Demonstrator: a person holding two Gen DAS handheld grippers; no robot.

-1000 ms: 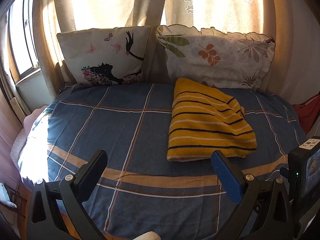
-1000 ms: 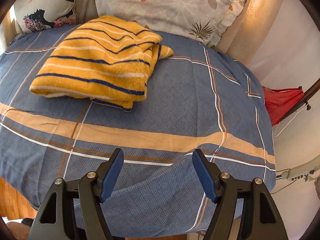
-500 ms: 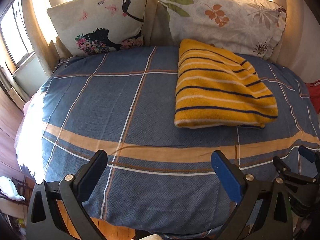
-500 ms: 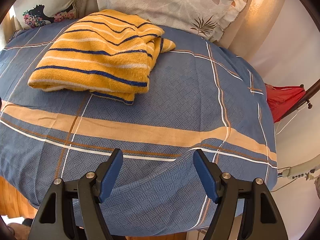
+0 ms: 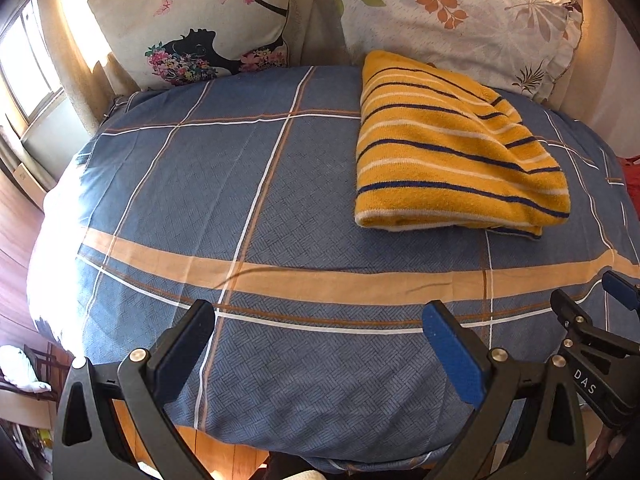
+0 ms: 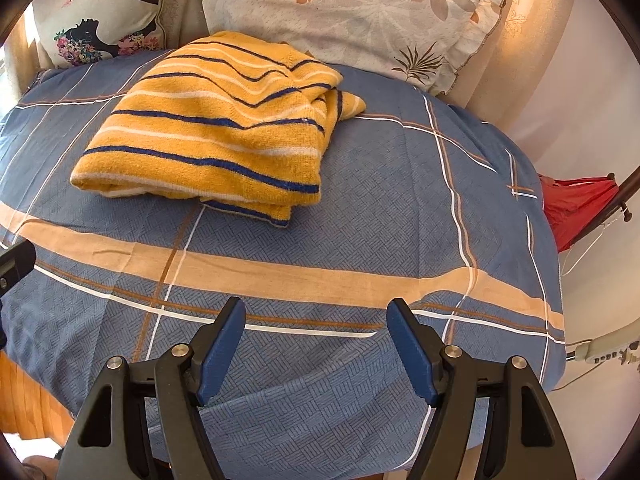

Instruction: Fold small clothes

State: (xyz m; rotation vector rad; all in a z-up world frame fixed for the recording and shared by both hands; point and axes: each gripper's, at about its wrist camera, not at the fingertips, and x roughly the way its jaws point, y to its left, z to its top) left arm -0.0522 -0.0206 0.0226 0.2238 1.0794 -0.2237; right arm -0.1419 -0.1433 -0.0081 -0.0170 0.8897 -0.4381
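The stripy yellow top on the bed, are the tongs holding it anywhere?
No. Both the left tongs and the right tongs are open and empty, out over the blue bedsheet. The stripy yellow top lies folded, apart from them.

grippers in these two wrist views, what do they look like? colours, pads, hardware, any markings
Both match: the left gripper and right gripper have matte black angular frames with triangular cutouts, silver round fasteners at the pivots, and two flat fingers faced with blue pads. In the left wrist view, the right gripper's black body bears white "DAS" lettering. No cables or sleeves visible.
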